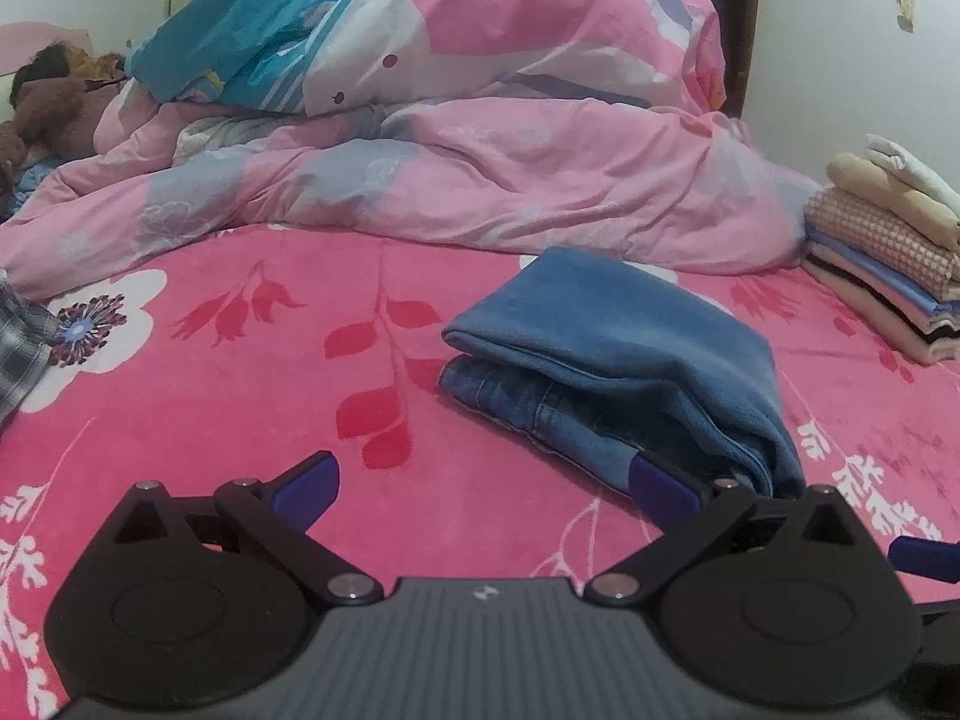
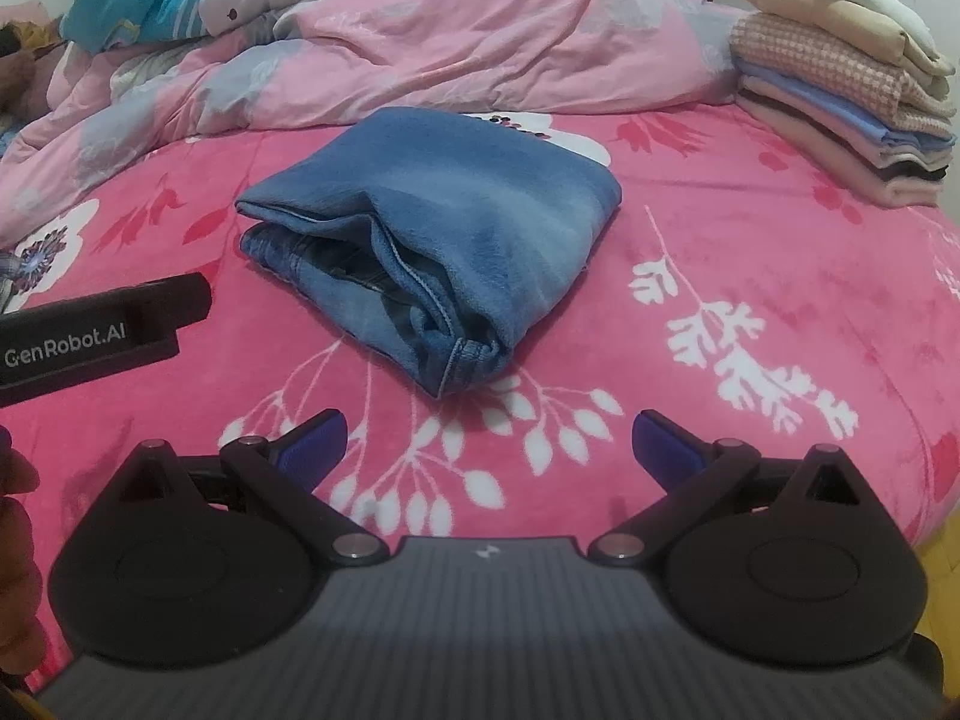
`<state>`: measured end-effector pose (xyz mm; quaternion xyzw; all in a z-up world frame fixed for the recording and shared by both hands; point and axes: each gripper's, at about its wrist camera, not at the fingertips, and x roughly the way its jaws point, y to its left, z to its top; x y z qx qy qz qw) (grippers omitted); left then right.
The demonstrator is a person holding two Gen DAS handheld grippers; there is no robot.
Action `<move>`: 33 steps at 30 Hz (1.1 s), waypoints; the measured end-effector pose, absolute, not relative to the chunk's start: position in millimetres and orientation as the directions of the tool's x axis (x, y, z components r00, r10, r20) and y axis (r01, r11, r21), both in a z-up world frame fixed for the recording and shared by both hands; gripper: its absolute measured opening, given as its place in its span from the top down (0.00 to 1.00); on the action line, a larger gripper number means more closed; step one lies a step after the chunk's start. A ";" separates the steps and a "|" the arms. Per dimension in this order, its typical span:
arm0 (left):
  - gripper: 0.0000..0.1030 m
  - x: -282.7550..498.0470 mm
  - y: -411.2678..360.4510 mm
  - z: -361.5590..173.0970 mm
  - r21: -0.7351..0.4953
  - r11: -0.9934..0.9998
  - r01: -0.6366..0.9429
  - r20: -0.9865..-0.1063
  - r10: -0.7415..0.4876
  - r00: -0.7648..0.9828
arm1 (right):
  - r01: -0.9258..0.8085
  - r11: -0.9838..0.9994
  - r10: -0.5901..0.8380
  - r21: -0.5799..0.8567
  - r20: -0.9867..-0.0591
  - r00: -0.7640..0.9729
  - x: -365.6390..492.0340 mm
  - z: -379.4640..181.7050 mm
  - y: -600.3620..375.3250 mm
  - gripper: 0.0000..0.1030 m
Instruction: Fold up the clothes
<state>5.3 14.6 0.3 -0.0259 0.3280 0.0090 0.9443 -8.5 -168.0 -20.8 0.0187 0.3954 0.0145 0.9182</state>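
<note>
On the bed lie folded jeans. Both the left hand-held gripper and the right hand-held gripper gape wide, seemingly holding nothing.

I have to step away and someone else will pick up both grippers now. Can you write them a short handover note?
Left tongs: open, holding nothing, low over the pink floral bedsheet, just short of the folded jeans.
Right tongs: open, holding nothing, in front of the same jeans.
Done: the jeans lie folded in a compact bundle mid-bed; a stack of folded clothes sits at the right edge.
Left: probably move the jeans onto the stack. A plaid garment shows at the left edge, likely still to fold. The pink duvet lies bunched behind.
</note>
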 end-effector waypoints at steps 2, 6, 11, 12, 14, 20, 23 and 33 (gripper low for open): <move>0.00 5.5 13.9 0.1 -0.037 0.999 -0.033 -0.620 0.002 0.785 | -0.013 0.999 0.042 0.046 -0.726 0.686 -8.2 -20.6 -167.0 0.01; 0.00 5.4 12.6 -0.3 -0.038 0.999 -0.030 -0.621 0.000 0.784 | -0.014 0.999 0.045 0.048 -0.727 0.685 -8.1 -19.6 -165.2 0.01; 0.00 4.5 13.3 0.2 -0.045 0.998 -0.035 -0.621 -0.001 0.784 | -0.019 0.999 0.047 0.047 -0.726 0.686 -9.0 -18.2 -163.7 0.01; 0.00 4.3 13.3 0.3 -0.046 0.998 -0.036 -0.620 0.000 0.785 | -0.020 0.999 0.048 0.046 -0.726 0.687 -9.2 -17.9 -163.5 0.01; 0.00 4.2 12.5 -0.3 -0.046 0.998 -0.037 -0.619 0.001 0.785 | -0.022 0.999 0.048 0.046 -0.725 0.687 -9.6 -17.3 -162.9 0.01; 0.00 4.7 12.9 -0.7 -0.043 0.998 -0.036 -0.623 0.001 0.782 | -0.021 0.999 0.051 0.049 -0.728 0.684 -9.0 -18.0 -163.5 0.01; 0.00 4.8 13.3 -1.0 -0.044 0.998 -0.037 -0.625 0.002 0.781 | -0.019 0.999 0.050 0.050 -0.730 0.682 -8.7 -18.6 -164.2 0.01; 0.00 6.0 15.0 -1.9 -0.042 0.998 -0.043 -0.628 0.007 0.778 | -0.025 0.998 0.055 0.051 -0.739 0.671 -6.6 -22.5 -162.4 0.01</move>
